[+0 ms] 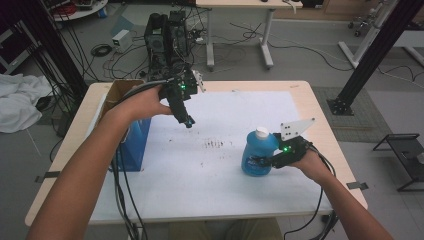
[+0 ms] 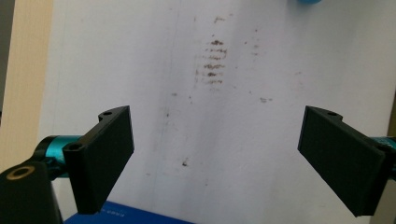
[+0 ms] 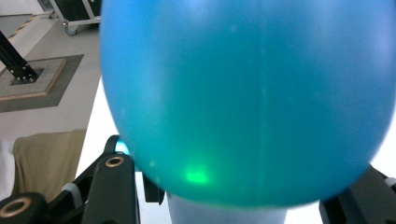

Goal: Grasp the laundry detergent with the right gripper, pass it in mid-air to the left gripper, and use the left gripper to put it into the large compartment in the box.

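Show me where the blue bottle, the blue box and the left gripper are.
blue bottle (image 1: 257, 159): high view, on its body.
blue box (image 1: 134, 142): high view, on its blue side.
left gripper (image 1: 188, 123): high view, at its tips.

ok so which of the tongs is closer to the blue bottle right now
Right. The right tongs are at the blue bottle itself, jaws on either side of its body. The left tongs hang open over the white sheet, well off to the bottle's left.

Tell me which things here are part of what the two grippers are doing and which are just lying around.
In use: blue bottle with white cap, between the jaws of the right gripper; left gripper, open above the white sheet.

Lying about: blue box at the table's left edge, cardboard box behind it, brown stains, floor cables, white cloth.
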Demonstrator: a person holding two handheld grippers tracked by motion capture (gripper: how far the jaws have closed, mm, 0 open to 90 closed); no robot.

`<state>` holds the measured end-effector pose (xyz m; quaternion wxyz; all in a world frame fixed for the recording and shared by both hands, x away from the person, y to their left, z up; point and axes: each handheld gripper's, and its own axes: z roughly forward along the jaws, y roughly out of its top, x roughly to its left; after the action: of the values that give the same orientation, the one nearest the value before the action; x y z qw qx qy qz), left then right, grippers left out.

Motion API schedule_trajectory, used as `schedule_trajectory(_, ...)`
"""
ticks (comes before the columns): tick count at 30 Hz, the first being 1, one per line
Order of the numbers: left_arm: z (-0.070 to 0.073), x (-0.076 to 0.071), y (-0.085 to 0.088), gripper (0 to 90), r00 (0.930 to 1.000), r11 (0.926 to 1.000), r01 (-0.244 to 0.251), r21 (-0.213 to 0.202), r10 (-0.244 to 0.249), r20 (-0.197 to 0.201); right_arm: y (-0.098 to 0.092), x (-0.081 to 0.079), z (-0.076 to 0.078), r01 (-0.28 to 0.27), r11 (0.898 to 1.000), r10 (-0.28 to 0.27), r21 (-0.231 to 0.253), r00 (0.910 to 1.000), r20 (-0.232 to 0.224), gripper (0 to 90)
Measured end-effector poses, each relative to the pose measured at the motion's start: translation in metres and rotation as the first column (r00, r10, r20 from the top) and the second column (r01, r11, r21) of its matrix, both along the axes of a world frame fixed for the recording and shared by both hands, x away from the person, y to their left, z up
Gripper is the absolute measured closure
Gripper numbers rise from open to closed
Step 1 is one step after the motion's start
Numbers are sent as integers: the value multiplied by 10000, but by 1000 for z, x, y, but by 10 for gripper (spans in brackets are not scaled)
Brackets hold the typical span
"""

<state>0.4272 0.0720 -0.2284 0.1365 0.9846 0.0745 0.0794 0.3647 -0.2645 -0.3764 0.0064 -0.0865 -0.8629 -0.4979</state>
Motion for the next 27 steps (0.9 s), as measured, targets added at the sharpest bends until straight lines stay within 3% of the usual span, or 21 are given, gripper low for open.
schedule_trajectory(5, 8, -14, -12, 106, 9988, 9988, 482, -44, -482, 64, 1, -4, 12, -108, 9999, 108, 52, 9999, 5, 439)
schedule_trajectory(8, 12, -22, -19, 106, 9973, 9973, 734, -77, -733, 27, 6, -7, 20, -252, 9997, 253, -30, 9994, 252, 439)
schedule_trajectory(13, 17, -33, -28, 106, 9948, 9946, 1022, -169, -1021, 31, 9, -20, 33, -424, 9986, 425, -330, 9991, 33, 438)
schedule_trajectory(15, 17, -37, -31, 106, 9936, 9937, 1121, -88, -1120, 112, 10, -23, 36, -517, 9980, 542, -376, 9962, 688, 438)
schedule_trajectory(16, 17, -39, -32, 106, 9934, 9933, 1145, -140, -1144, 117, 9, -25, 37, -466, 9983, 493, -350, 9956, 793, 438)
schedule_trajectory(17, 17, -40, -33, 106, 9930, 9930, 1177, -114, -1175, 139, 7, -30, 39, -333, 9983, 355, -486, 9984, 442, 438)
schedule_trajectory(18, 16, -42, -34, 106, 9925, 9925, 1219, -124, -1217, 139, 6, -29, 40, -360, 9988, 388, -336, 9954, 874, 438)
schedule_trajectory(27, 18, -54, -37, 106, 9901, 9903, 1381, -170, -1377, 258, 6, -62, 59, 177, 9982, -102, -570, 9915, 1298, 438)
